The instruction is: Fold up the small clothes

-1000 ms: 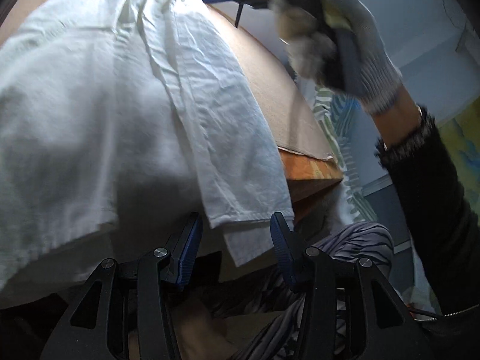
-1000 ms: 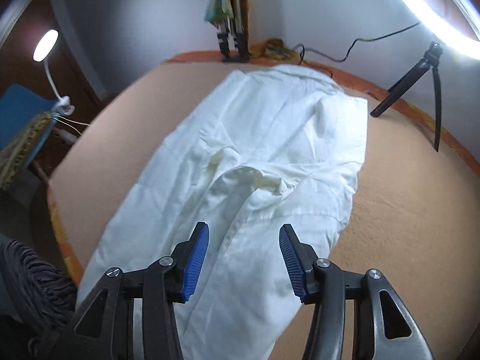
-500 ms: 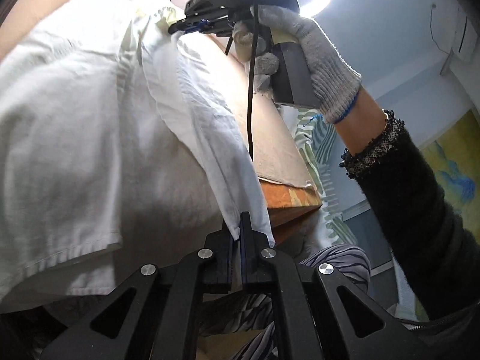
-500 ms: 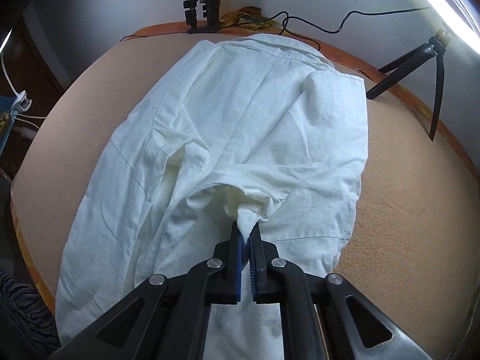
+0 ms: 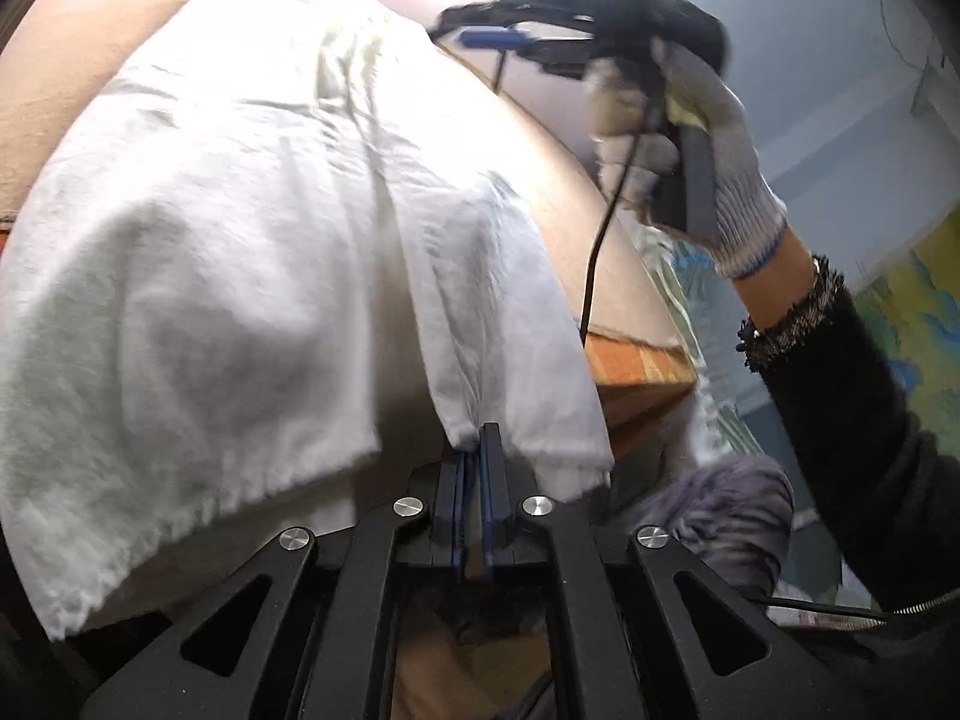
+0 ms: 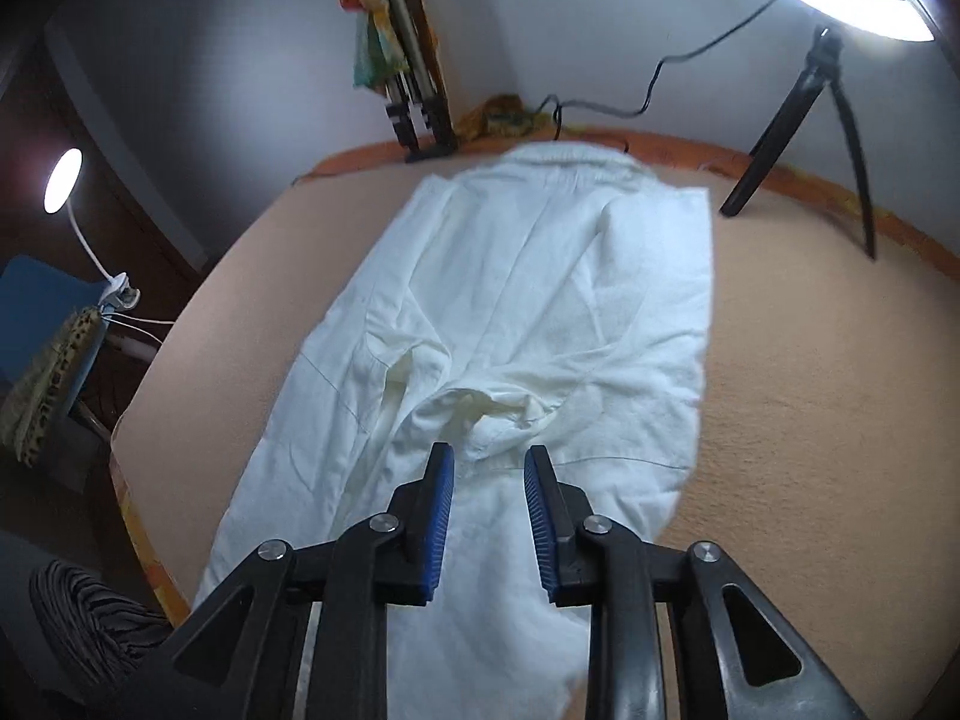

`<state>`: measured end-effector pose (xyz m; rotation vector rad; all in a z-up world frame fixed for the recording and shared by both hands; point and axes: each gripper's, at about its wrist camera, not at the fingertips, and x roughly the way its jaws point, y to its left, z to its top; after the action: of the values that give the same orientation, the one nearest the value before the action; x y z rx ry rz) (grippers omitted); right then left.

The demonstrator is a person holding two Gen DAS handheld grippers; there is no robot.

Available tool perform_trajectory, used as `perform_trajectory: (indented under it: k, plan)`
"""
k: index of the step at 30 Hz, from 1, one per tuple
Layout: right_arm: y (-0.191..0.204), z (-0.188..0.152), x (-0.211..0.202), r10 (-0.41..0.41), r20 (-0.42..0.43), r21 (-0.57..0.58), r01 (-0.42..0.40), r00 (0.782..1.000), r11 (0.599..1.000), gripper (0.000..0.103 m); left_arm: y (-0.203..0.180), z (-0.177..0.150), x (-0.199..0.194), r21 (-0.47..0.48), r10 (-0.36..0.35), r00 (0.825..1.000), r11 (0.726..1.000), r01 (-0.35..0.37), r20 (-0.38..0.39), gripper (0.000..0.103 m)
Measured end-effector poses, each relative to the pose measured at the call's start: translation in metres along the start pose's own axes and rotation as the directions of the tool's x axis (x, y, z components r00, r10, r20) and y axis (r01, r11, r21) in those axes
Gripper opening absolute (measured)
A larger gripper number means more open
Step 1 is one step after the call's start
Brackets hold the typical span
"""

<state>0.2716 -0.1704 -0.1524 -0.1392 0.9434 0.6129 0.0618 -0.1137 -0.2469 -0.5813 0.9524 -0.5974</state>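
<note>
Tan tabletop under a white garment. Left gripper jaws opening, hem edge between them; right gripper jaws spreading above the cloth, nothing pinched.

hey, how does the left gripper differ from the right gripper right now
The left gripper has its jaws nearly together, just starting to open, with the hem of the white garment between them; the right gripper has its jaws apart and opening, with nothing between them. The left sits at the table edge; the right hangs above the garment's middle. Both have blue pads.
</note>
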Motion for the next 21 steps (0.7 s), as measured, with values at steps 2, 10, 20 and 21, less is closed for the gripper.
perform_trajectory:
  k: [2,10,20,21]
  plan:
    - [0.001,-0.016,-0.01,0.005,0.003,-0.034,-0.005,1.0,0.999,0.019,-0.01,-0.004,-0.004,0.037,0.035,0.999,0.999,-0.034,-0.023,0.014]
    - [0.025,-0.105,0.003,-0.05,-0.13,-0.13,0.033,0.99,0.991,0.015,-0.024,-0.007,-0.055,0.115,0.091,0.996,0.989,-0.092,0.009,0.014]
    - [0.061,-0.204,-0.064,0.002,-0.166,-0.144,-0.026,0.986,0.989,0.023,0.049,0.031,-0.106,-0.04,0.242,0.967,0.97,-0.239,0.079,0.021]
    - [0.063,-0.208,-0.071,0.015,-0.19,-0.156,-0.045,0.982,0.987,0.023,0.05,0.031,-0.106,-0.04,0.247,0.966,0.969,-0.245,0.076,0.021]
